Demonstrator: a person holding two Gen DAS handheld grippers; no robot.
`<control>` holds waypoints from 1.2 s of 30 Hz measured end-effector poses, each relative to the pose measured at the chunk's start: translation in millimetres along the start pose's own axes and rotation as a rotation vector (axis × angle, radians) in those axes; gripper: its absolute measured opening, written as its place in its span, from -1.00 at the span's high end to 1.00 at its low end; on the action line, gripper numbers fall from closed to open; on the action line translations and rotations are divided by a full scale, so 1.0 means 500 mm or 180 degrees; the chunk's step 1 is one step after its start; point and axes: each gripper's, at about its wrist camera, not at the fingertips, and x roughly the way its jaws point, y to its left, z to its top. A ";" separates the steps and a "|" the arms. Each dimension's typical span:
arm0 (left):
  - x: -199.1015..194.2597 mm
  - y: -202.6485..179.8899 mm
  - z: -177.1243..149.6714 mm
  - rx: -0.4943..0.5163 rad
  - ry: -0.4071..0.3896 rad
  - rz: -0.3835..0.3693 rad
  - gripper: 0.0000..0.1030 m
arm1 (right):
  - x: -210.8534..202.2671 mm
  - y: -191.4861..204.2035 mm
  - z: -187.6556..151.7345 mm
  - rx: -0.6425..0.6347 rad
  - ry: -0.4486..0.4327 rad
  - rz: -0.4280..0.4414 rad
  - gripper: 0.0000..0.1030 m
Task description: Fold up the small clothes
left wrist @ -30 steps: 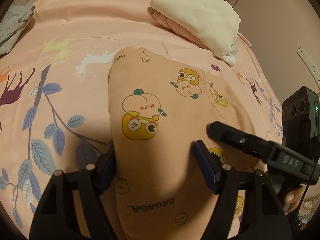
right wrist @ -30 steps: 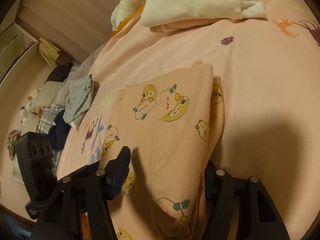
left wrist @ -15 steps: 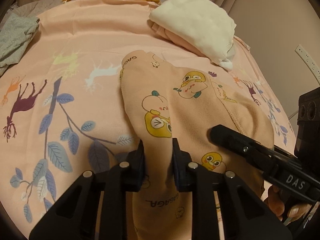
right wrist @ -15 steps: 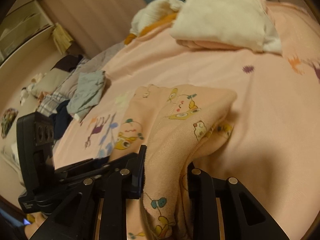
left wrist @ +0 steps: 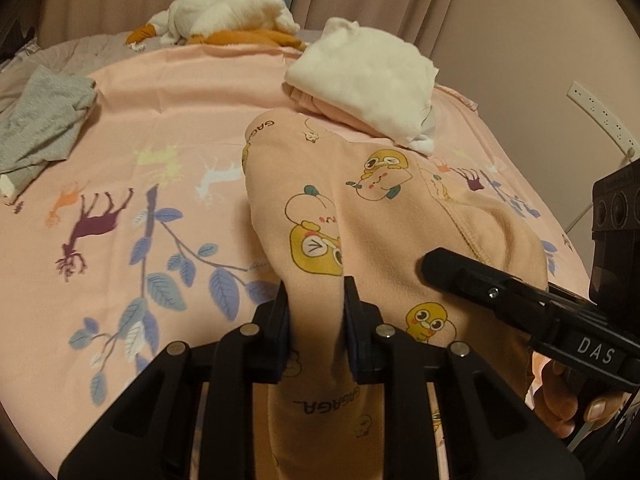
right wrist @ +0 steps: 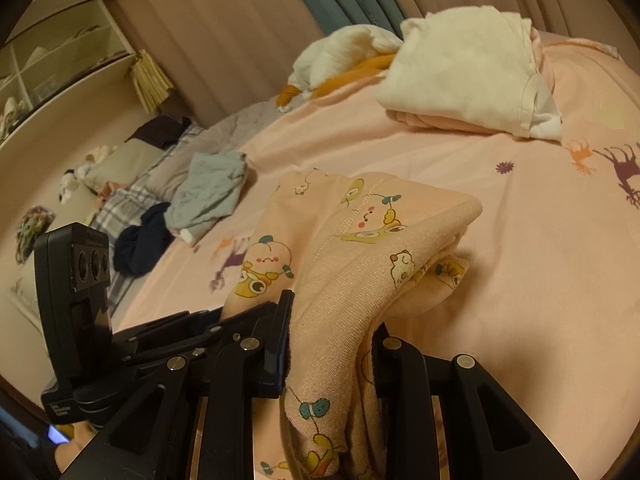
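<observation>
A peach garment printed with cartoon animals lies partly folded on the pink bedsheet. My left gripper is shut on its near left edge and lifts it. My right gripper is shut on the near right edge of the same garment, also raised. The far part of the garment still rests on the sheet. The right gripper's body shows in the left wrist view.
A stack of folded cream and pink clothes sits behind the garment. A grey garment lies at the left. White and orange items lie by the curtain. Dark clothes lie near the bed's side.
Both grippers went from open around the garment's near edge to shut on it, then lifted it, so the near part now rises off the sheet.
</observation>
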 end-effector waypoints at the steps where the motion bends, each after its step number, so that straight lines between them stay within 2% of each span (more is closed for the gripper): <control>1: -0.009 0.000 -0.003 0.0000 -0.0016 0.0003 0.57 | -0.005 0.008 -0.002 -0.0013 -0.0011 0.0011 0.48; 21: -0.186 -0.001 -0.076 -0.0053 -0.0270 0.0211 0.57 | -0.077 0.125 -0.040 -0.0201 -0.0063 0.0248 0.48; 36: -0.248 0.033 -0.106 -0.0151 -0.0360 0.0332 0.57 | -0.066 0.185 -0.045 -0.0401 0.0005 0.0343 0.48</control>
